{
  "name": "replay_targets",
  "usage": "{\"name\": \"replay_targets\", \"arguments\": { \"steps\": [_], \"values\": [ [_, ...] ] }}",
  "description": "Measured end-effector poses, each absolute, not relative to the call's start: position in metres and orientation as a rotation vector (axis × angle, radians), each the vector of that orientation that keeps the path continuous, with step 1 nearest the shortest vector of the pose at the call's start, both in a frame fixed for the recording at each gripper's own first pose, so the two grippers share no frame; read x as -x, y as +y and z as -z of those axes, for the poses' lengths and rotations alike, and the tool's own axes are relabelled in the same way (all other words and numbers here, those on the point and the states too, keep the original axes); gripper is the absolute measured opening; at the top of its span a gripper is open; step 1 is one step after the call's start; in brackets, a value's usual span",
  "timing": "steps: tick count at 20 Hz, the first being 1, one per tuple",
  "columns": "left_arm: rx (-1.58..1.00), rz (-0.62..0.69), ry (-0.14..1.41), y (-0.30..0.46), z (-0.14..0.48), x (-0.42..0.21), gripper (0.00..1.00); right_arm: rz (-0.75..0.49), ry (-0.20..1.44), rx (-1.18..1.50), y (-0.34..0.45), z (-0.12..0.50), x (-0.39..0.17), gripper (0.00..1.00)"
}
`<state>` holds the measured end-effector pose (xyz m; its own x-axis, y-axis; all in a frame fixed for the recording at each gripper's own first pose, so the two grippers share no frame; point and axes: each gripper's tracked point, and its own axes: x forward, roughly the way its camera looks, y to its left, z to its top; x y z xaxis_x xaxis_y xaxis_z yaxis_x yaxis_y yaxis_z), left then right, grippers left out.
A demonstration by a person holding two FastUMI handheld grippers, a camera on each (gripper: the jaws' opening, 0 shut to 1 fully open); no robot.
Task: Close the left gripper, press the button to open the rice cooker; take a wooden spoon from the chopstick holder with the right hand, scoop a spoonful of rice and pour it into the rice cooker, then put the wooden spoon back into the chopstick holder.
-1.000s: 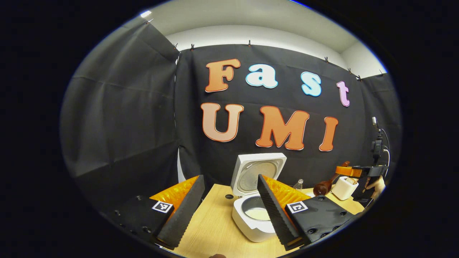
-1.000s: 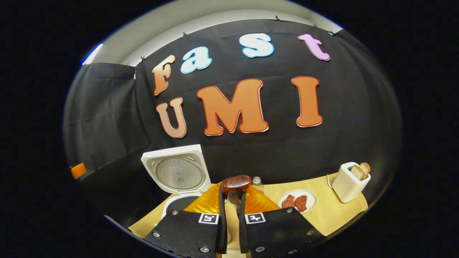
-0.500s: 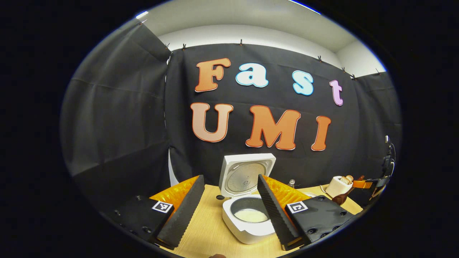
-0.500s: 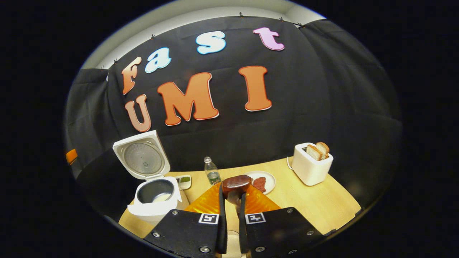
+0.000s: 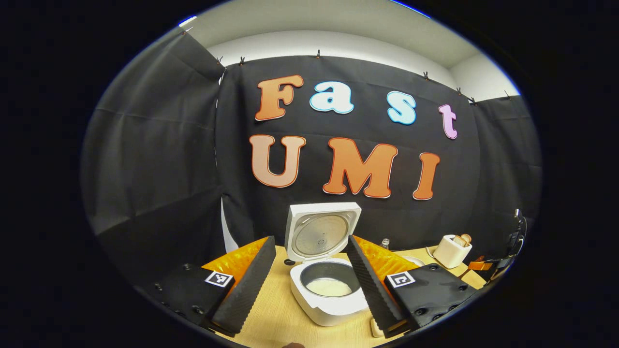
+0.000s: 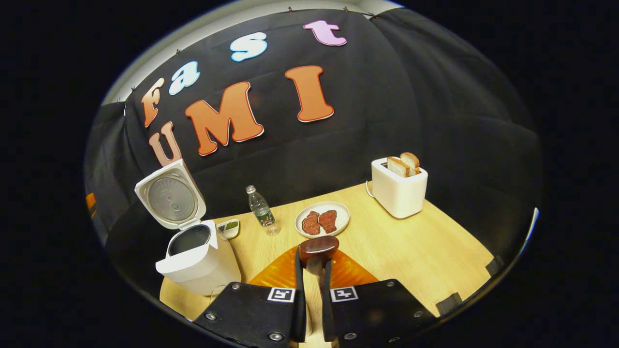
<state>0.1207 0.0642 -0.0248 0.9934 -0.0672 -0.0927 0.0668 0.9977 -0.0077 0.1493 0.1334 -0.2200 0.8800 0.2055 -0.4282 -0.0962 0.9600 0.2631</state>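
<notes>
Rice cooker [image 5: 329, 290]: lid up, white rice in pot. Left gripper [image 5: 309, 285]: fingers wide apart, empty. Right gripper [image 6: 312, 295]: clamped on wooden spoon [image 6: 317, 247], now tilted lower toward table [image 6: 416, 251]. Toaster [image 6: 399, 188]: two slices.

Booth interior: black cloth wall [image 5: 159, 159] clipped along its top edge, white wall [image 5: 338, 43] and ceiling above, light wooden table [image 6: 416, 251] at the base.
</notes>
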Motion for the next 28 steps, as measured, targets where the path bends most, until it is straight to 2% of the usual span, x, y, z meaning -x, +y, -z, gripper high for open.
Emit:
{"name": "replay_targets", "arguments": {
  "steps": [8, 10, 16, 18, 23, 28],
  "values": [
    [-0.025, 0.035, 0.107, 0.061, 0.033, -0.119, 1.00, -0.146, 0.572, -0.360, 0.124, 0.282, -0.164, 0.13],
    [-0.022, 0.035, 0.111, 0.058, 0.033, -0.122, 1.00, -0.140, 0.565, -0.392, 0.120, 0.282, -0.164, 0.16],
    [0.029, 0.043, 0.103, 0.046, 0.026, -0.137, 1.00, -0.059, 0.601, -0.305, 0.085, 0.293, -0.159, 0.36],
    [0.024, 0.048, 0.101, 0.041, 0.024, -0.143, 1.00, -0.033, 0.610, -0.282, 0.073, 0.292, -0.155, 0.46],
    [-0.016, 0.042, 0.116, 0.029, 0.025, -0.160, 0.99, 0.021, 0.594, -0.228, 0.053, 0.273, -0.148, 0.94],
    [-0.008, 0.040, 0.116, 0.016, 0.013, -0.197, 1.00, 0.042, 0.545, -0.128, 0.040, 0.238, -0.144, 0.95]
  ]
}}
